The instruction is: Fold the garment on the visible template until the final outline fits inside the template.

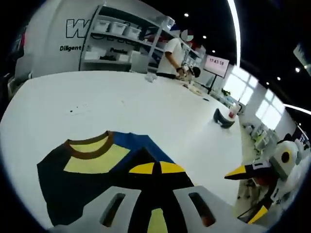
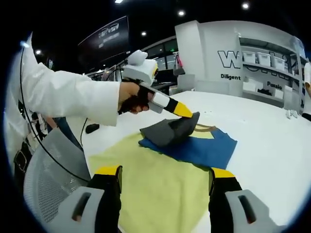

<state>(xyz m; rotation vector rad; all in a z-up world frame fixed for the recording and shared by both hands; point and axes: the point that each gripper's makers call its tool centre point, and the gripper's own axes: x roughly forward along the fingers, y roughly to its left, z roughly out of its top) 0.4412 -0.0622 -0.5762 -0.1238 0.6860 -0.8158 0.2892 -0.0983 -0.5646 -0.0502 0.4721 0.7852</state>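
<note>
in the right gripper view the left gripper [image 2: 187, 112] came in from the upper left, held by a hand [image 2: 132, 99] in a white sleeve [image 2: 68, 99]. its yellow tips were pinched on a dark fold of the garment [image 2: 194, 145], lifted off the table [image 2: 272, 141] in a small peak just above centre, probably so that the edge could be carried over the rest of the cloth. the garment lay across the middle and lower part of that frame: a blue panel to the right, a pale yellow panel [image 2: 160, 184] spreading toward the bottom, and a brown collar [image 2: 206, 128] peeking behind the raised fold. i could not make out a separate template outline.

the right gripper [image 2: 165, 177] stood at the bottom of its own view with its jaws wide apart and nothing between them, hanging over the yellow panel, seemingly ready to take another edge.

in the left gripper view the left gripper's own yellow tips met at lower centre over dark cloth, and the collar sat at lower left. the right gripper showed at the lower right edge. judging by the spread, the folding looked early.
</note>
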